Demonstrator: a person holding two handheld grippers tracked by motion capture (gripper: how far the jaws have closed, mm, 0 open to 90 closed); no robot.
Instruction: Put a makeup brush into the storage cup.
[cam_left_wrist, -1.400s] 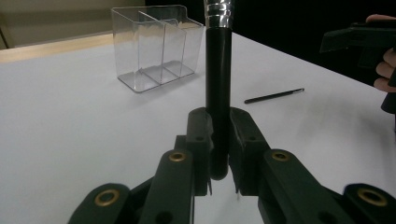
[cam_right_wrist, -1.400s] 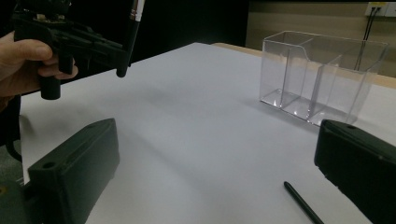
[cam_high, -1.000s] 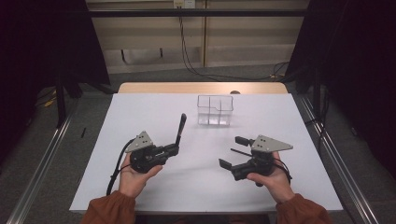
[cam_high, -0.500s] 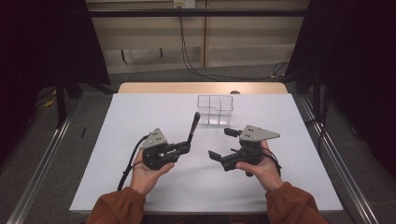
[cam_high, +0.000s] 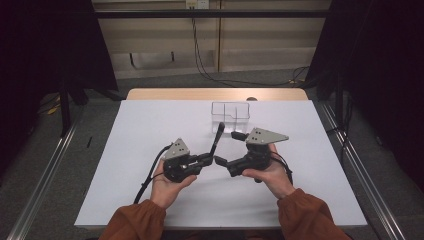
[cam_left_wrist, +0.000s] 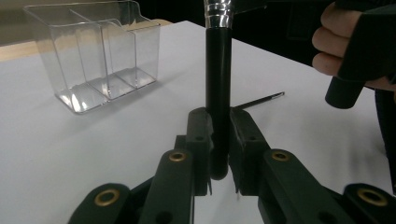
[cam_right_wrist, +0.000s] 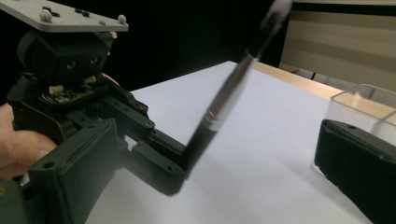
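My left gripper (cam_high: 212, 158) is shut on the lower end of a black brush (cam_high: 218, 138), which rises tilted toward the far side. The left gripper view shows both pads (cam_left_wrist: 199, 135) pressed on the black handle (cam_left_wrist: 218, 79), with the silver ferrule at the top edge. From the right, my right gripper (cam_high: 229, 148) faces it with its jaws wide apart. In the right gripper view the brush (cam_right_wrist: 219, 112) stands in front of that gap, and neither pad touches it. A clear plastic organizer (cam_high: 230, 111) with several compartments stands just beyond, and it looks empty (cam_left_wrist: 100, 51).
A thin dark stick with a pale tip (cam_left_wrist: 259, 100) lies on the white table cover (cam_high: 150, 125) behind the left jaws. The wooden table edge (cam_high: 200, 94) runs along the far side. Metal rails flank the table on the floor.
Both hands have come together toward the middle of the table. The left gripper carried the brush to the right, and the right gripper moved left toward it.
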